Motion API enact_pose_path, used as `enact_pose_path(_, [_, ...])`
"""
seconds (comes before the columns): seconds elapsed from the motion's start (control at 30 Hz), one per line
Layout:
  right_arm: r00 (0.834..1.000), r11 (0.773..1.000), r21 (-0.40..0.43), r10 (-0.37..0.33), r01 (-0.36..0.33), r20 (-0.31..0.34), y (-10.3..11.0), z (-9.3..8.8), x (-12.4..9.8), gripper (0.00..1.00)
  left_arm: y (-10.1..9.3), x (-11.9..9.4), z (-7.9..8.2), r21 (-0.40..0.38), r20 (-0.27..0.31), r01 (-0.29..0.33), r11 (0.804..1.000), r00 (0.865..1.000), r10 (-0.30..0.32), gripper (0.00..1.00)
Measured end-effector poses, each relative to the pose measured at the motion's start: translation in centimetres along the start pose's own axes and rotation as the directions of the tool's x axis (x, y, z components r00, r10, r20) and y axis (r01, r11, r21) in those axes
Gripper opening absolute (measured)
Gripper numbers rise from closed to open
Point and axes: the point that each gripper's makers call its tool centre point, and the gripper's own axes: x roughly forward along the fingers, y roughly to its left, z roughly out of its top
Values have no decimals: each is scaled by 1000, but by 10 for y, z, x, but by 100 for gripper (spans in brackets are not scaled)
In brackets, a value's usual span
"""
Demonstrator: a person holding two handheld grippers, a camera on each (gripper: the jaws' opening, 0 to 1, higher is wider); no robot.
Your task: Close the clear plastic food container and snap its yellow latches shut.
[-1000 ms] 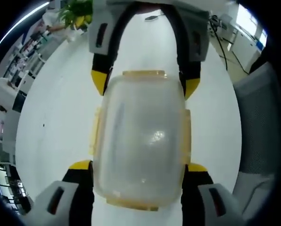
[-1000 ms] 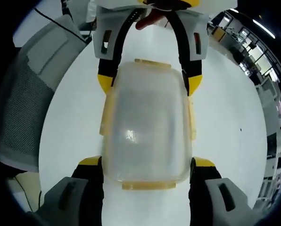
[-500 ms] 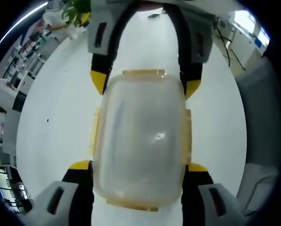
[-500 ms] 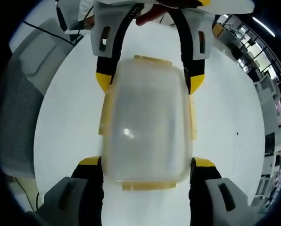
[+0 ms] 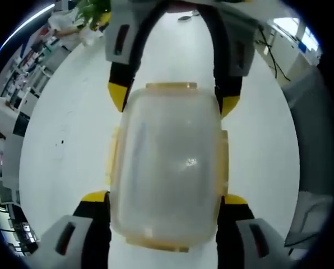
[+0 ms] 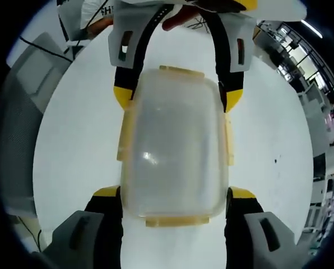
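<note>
The clear plastic food container (image 5: 167, 162) with its lid on is gripped from opposite ends by both grippers over a white table (image 5: 66, 134). Yellow latches (image 5: 170, 87) run along its rim on all sides. My left gripper (image 5: 164, 197) has its jaws pressed on the near end's sides. My right gripper (image 5: 170, 100) clamps the far end. In the right gripper view the same container (image 6: 175, 145) lies between my right gripper (image 6: 175, 193) below and the left gripper (image 6: 178, 95) above, with a latch (image 6: 175, 220) at the near edge.
A grey chair (image 5: 318, 140) stands past the table's edge, also seen as the grey chair (image 6: 15, 112). A green plant (image 5: 91, 8) and shelves lie beyond the table. A person's hand (image 6: 178, 19) shows behind the left gripper. The white table (image 6: 273, 145) has room around the container.
The table and room behind have turned in both views, so the cameras moved. Container and both grippers keep the same places relative to each other.
</note>
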Motion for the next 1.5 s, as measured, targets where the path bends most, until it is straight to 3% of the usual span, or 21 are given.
enact_pose_path(0.13, [1000,1000,12,-6,6,6,-10,0,2,72,11,2,-1,-1,19,14,1000,1000,-14,76])
enact_pose_path(0.23, [1000,1000,20,-8,8,6,-12,0,2,72,14,5,0,14,2,19,1000,1000,-20,76])
enact_pose_path(0.67, [998,999,38,-25,27,-53,-35,-1,9,73,37,8,-2,45,-7,25,999,1000,-25,76])
enact_pose_path(0.87, [999,998,51,-35,37,-38,-47,-2,11,74,49,9,-2,38,32,18,999,999,-19,76])
enact_pose_path(1.33, [997,997,48,-65,67,-43,-49,-1,12,75,51,10,0,36,30,5,999,1000,-6,77])
enact_pose_path(1.5, [998,997,54,-61,62,-25,-50,-1,11,74,49,11,-3,73,23,-14,997,1000,13,79])
